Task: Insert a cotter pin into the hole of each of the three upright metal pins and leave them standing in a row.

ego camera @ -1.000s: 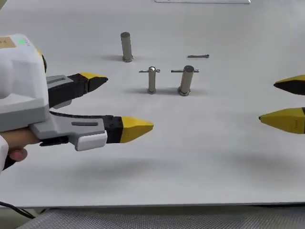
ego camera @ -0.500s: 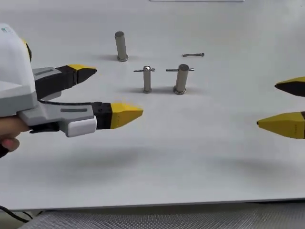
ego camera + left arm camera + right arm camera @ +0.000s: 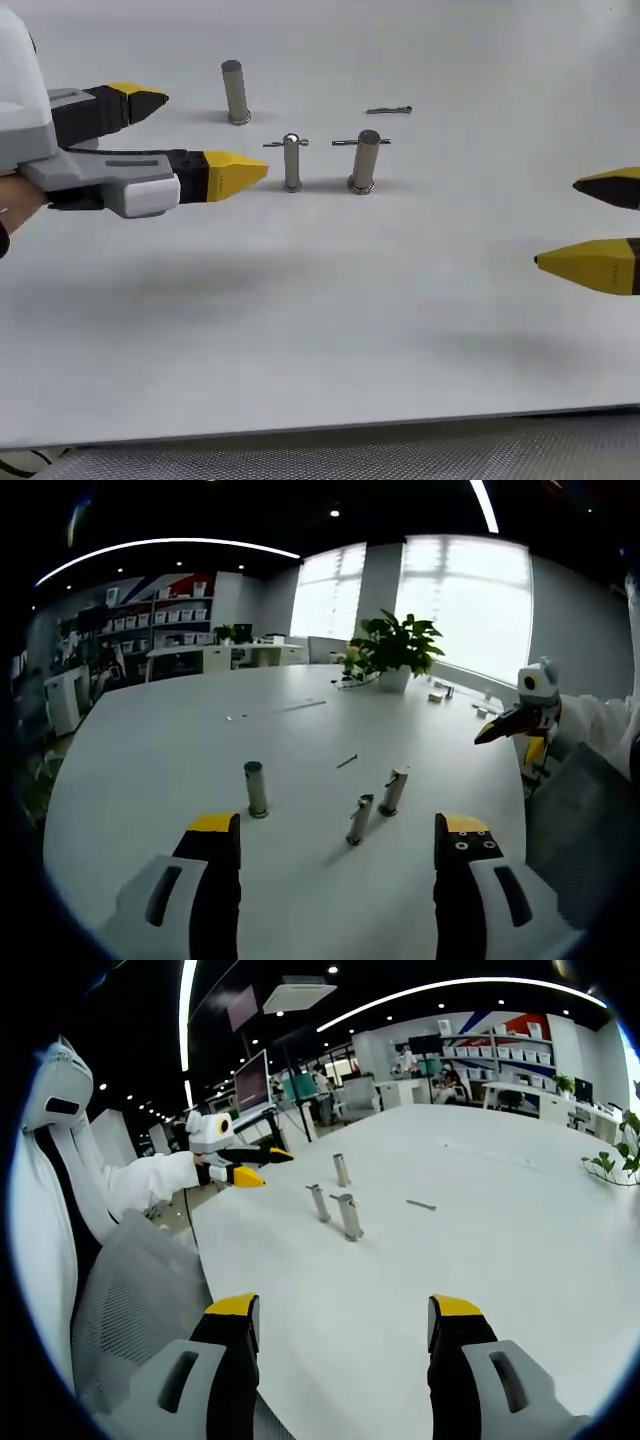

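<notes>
Cotter pin untouched; left hand-held gripper, right hand-held gripper splayed, empty.

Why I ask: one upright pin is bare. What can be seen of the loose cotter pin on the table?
The loose cotter pin is a thin, grey, metal-looking sliver lying flat on the white table. It lies just behind the right-hand fitted pin and well to the right of the bare pin. Only the table touches it. Its loop and legs are too small to make out.
</notes>
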Action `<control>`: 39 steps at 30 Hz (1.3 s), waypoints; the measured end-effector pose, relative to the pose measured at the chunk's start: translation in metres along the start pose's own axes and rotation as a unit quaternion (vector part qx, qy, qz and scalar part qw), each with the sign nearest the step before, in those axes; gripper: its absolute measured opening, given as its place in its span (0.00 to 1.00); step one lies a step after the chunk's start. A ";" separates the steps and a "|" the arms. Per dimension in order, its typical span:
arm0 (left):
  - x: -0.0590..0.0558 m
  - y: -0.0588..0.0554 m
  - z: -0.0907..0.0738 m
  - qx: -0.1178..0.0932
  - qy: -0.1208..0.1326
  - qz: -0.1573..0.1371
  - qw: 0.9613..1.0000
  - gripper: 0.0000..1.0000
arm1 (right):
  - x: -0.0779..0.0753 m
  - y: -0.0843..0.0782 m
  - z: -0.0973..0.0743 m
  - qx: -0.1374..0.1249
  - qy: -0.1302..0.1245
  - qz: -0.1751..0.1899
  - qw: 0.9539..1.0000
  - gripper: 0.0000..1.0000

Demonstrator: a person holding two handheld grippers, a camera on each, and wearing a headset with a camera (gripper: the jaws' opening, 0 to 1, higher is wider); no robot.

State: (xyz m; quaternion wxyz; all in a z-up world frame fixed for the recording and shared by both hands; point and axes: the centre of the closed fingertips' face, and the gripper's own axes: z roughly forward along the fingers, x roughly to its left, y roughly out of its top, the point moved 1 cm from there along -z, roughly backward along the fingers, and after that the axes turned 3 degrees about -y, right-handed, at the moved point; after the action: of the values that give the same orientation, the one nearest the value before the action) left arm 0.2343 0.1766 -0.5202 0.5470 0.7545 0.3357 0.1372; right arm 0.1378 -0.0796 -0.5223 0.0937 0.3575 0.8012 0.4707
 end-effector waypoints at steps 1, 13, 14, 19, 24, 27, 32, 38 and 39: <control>0.002 0.000 0.002 -0.001 0.002 0.001 1.000 0.78 | 0.000 0.000 -0.001 0.000 -0.001 0.002 1.000 0.65; 0.049 0.006 0.032 -0.004 0.023 -0.010 1.000 0.70 | -0.002 -0.005 -0.009 0.001 -0.019 0.015 1.000 0.65; 0.053 0.006 0.034 -0.005 0.025 -0.013 1.000 0.67 | -0.002 -0.005 -0.009 0.001 -0.020 0.015 1.000 0.65; 0.066 0.009 0.047 -0.020 0.032 -0.035 0.999 0.63 | -0.003 -0.006 -0.011 0.000 -0.026 0.019 0.999 0.64; 0.075 0.005 0.060 -0.015 0.040 -0.038 0.998 0.55 | -0.005 -0.008 -0.013 0.000 -0.030 0.022 0.999 0.64; 0.079 0.002 0.065 -0.010 0.048 -0.044 0.998 0.46 | -0.005 -0.009 -0.014 0.003 -0.030 0.024 0.999 0.64; 0.081 -0.003 0.075 -0.007 0.039 -0.049 0.998 0.38 | -0.005 -0.010 -0.014 0.003 -0.034 0.028 0.999 0.63; 0.076 -0.008 0.083 0.009 0.034 -0.032 0.999 0.28 | -0.003 -0.013 -0.012 0.006 -0.034 0.032 0.999 0.63; 0.076 -0.008 0.085 0.011 0.036 -0.028 0.999 0.26 | -0.003 -0.013 -0.012 0.006 -0.033 0.031 0.999 0.63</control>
State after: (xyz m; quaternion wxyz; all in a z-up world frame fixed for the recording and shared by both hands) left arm 0.3362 0.1661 -0.5706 0.5297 0.7453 0.3780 0.1449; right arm 0.1273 -0.0936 -0.5273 0.1033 0.3979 0.7890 0.4565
